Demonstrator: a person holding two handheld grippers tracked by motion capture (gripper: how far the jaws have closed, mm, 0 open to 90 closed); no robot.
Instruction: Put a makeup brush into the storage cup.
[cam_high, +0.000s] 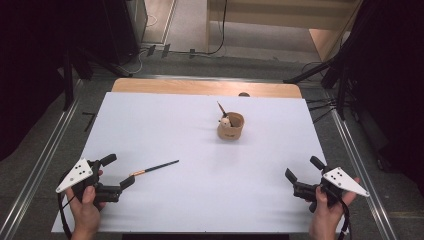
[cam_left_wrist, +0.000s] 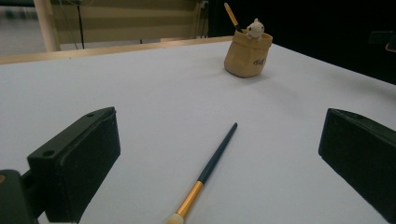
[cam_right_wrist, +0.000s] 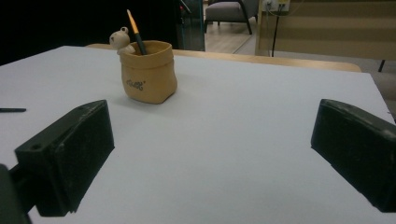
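A slim dark-handled paintbrush with a gold ferrule and pale bristles (cam_left_wrist: 208, 170) lies flat on the white table sheet (cam_high: 200, 200), between the spread jaws of the left gripper (cam_high: 114, 172); the right gripper (cam_high: 303, 175) is likewise held wide apart, with nothing in it, well clear of the tan pouch-shaped holder (cam_right_wrist: 148, 71) (a second brush (cam_right_wrist: 134, 31) stands in it). A thin round handle could be rolled or nudged aside if the jaws were closed off-centre; the bristle tip is cut off at the left gripper view's edge, and the small pale figure (cam_left_wrist: 255, 28) on the holder's rim is hard to make out.

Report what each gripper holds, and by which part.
Nothing is held. The left gripper is open, with the brush lying on the table between its jaws, untouched. The right gripper is open and empty.
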